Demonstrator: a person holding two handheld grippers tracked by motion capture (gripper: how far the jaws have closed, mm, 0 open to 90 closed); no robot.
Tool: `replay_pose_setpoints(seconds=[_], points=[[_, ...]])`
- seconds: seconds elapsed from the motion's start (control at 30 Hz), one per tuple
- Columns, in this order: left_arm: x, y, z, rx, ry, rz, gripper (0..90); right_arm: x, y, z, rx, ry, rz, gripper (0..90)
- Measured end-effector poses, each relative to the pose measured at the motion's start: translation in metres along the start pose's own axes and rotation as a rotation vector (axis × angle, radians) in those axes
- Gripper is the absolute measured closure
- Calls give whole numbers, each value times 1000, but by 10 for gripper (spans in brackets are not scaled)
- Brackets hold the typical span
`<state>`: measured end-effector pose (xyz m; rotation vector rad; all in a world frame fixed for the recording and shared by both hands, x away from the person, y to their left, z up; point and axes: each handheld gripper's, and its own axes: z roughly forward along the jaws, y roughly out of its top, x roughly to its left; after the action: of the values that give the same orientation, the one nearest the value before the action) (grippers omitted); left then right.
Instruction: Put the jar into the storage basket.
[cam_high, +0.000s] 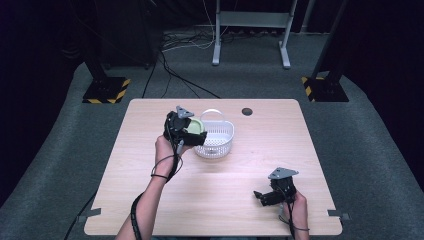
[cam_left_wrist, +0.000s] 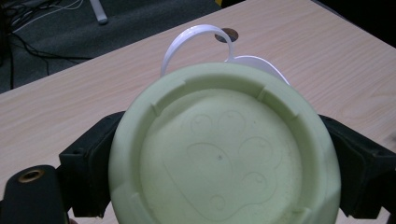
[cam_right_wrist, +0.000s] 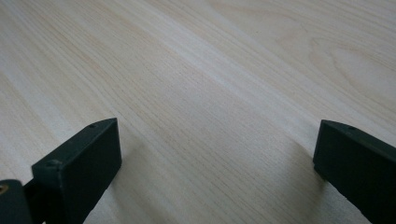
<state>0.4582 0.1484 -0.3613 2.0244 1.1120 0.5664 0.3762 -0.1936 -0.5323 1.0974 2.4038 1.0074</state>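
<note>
My left gripper (cam_high: 192, 134) is shut on a pale green round bowl (cam_high: 195, 125), held over the left rim of a white perforated basket (cam_high: 218, 140) with an upright handle. In the left gripper view the green bowl (cam_left_wrist: 224, 154) shows its underside with an embossed paw print, and a black jaw presses on each of its sides. Behind it rise the basket's handle (cam_left_wrist: 196, 37) and rim. My right gripper (cam_high: 261, 196) rests low near the table's front right, open, with bare wood between its fingers (cam_right_wrist: 81, 161).
The light wooden table (cam_high: 150, 200) has a dark round cable hole (cam_high: 247, 111) at its back edge. Beyond the table lie grey carpet, loose cables, a metal stand's legs and two black-and-yellow striped bases.
</note>
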Motion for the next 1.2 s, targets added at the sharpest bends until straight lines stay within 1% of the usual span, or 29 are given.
replay_pose_setpoints(seconds=[0.1, 0.3, 0.67, 0.93, 1.2], points=[[0, 4, 4, 6, 8, 4, 117, 0, 0, 0, 0, 0, 0, 2], [-1, 9, 12, 17, 12, 8, 117, 0, 0, 0, 1, 0, -1, 1], [1, 16, 27, 24, 32, -11, 117, 0, 0, 0, 1, 0, -1, 0], [-1, 18, 36, 23, 32, -17, 117, 0, 0, 0, 1, 0, -2, 1], [-4, 20, 46, 31, 35, -11, 117, 0, 0, 0, 1, 0, -2, 1]])
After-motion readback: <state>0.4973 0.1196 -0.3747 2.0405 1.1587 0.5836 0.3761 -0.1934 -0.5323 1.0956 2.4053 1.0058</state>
